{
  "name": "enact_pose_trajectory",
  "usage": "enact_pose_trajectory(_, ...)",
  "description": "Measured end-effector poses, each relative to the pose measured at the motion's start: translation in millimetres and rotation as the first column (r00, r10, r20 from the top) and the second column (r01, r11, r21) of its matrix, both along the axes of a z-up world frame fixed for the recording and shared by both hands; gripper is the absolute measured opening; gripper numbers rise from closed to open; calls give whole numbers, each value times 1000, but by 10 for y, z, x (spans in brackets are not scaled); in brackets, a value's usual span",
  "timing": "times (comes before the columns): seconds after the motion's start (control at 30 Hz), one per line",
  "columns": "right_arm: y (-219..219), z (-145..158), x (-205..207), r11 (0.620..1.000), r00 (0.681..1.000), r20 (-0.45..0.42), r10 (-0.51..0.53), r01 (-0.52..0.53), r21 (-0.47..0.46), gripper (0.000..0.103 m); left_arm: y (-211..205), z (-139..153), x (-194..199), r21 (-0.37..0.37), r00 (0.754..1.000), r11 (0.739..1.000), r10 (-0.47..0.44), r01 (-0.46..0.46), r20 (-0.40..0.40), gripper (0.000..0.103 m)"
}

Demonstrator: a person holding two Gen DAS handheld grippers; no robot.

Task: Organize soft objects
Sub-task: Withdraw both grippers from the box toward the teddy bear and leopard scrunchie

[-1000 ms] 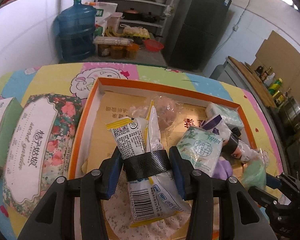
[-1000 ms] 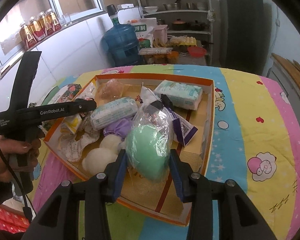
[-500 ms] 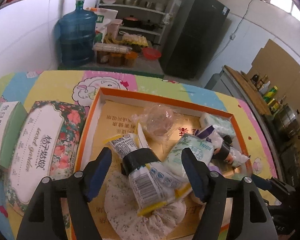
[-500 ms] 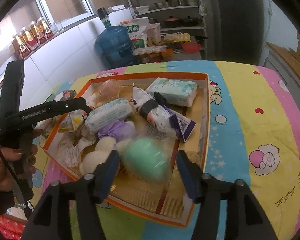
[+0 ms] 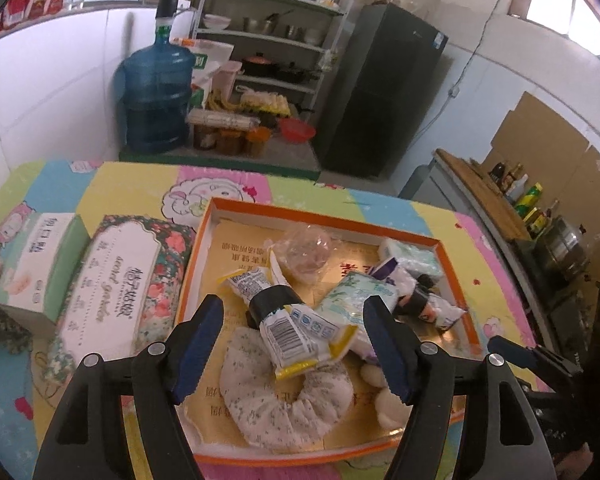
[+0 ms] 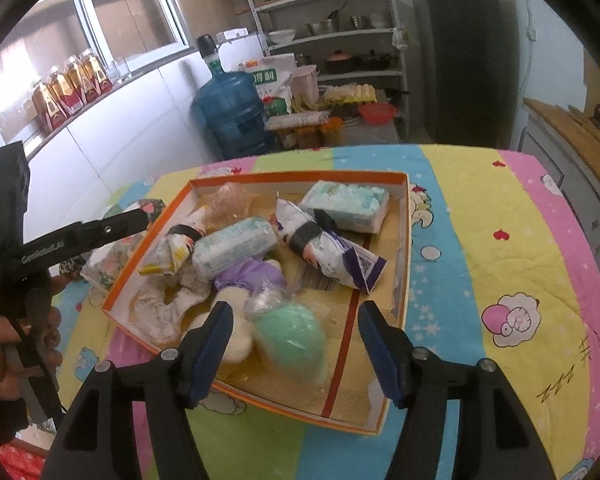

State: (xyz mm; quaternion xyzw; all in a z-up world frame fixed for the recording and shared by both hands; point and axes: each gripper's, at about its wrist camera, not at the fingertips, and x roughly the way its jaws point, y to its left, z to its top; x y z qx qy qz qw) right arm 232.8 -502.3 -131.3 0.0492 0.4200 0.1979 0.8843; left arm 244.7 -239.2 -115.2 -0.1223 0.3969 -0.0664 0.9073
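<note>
An orange-rimmed cardboard tray holds several soft items. My left gripper is open and empty above a yellow-edged snack packet bound with black tape, which lies on a floral fabric ring. My right gripper is open and empty above a bagged green sponge lying in the tray's near corner. A tissue pack, a purple cloth, a purple-edged taped packet and a white puff lie between them.
A floral tissue box and a green tissue box sit left of the tray on the colourful tablecloth. A water jug, shelves and a dark fridge stand beyond the table.
Both grippers opened and pulled back. The left let go of the taped yellow packet, the right let go of the bagged green sponge; both items now rest in the tray.
</note>
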Motion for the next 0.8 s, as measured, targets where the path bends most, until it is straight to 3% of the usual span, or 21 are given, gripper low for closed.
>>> enact_pose_trajectory(0.23, 171, 201, -131, 1000, 999, 44, 1, -2, 9, 65, 201, 260, -355, 10, 998, 1000, 9, -10, 64, 74)
enact_pose_trajectory(0.47, 524, 292, -303, 1000, 998, 55, 14, -14, 3, 65, 489, 364, -707, 70, 995, 997, 10, -17, 97, 74)
enact_pose_trajectory(0.8, 1094, 471, -595, 1000, 997, 74, 13, -13, -2, 65, 1133, 446, -1153, 47, 990, 997, 47, -54, 135, 74)
